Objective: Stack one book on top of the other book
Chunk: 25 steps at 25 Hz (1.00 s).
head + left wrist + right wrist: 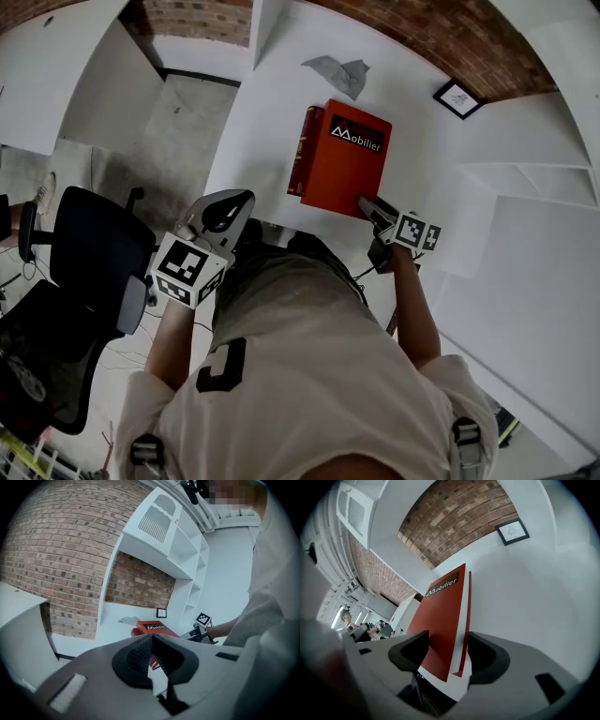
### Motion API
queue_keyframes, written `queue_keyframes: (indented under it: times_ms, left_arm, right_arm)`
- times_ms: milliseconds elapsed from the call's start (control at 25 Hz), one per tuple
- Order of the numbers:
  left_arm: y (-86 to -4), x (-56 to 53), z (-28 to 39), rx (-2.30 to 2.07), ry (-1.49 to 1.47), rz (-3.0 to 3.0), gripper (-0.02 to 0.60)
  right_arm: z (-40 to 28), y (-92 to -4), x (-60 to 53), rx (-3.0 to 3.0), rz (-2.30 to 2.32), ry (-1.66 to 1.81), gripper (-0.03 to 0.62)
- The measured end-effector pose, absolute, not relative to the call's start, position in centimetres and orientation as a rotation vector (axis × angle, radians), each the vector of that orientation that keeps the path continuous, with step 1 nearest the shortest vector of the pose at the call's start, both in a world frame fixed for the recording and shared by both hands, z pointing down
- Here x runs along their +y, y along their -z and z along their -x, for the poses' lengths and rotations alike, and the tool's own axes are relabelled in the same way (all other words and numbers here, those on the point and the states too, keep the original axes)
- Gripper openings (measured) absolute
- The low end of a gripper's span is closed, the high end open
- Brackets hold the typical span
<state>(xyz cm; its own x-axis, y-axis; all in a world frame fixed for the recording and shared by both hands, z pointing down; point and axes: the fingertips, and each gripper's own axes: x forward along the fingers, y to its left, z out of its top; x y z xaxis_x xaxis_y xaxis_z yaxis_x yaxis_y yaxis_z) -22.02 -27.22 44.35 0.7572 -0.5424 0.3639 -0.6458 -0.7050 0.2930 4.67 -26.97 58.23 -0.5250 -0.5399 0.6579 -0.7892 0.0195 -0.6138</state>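
Right tool (448, 639), jaws wide apart, straddles the red book (444, 599).

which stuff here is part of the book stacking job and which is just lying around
Job:
- orange Mobilier book, lying on the dark red book
- right gripper, jaws open astride the top book's near corner
- left gripper, shut, holding nothing

Lying about:
- crumpled paper
- framed picture
- office chair
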Motion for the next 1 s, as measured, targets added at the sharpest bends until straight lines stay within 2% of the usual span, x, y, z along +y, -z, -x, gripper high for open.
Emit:
queue_keyframes:
  times_ms: [1000]
  left_arm:
    - [-43.8, -26.5, 22.0, -0.919, -0.361, -2.558, 0.004]
  right_arm:
    - [-3.4, -58.2, -27.4, -2.066, -1.357, -1.515, 0.249]
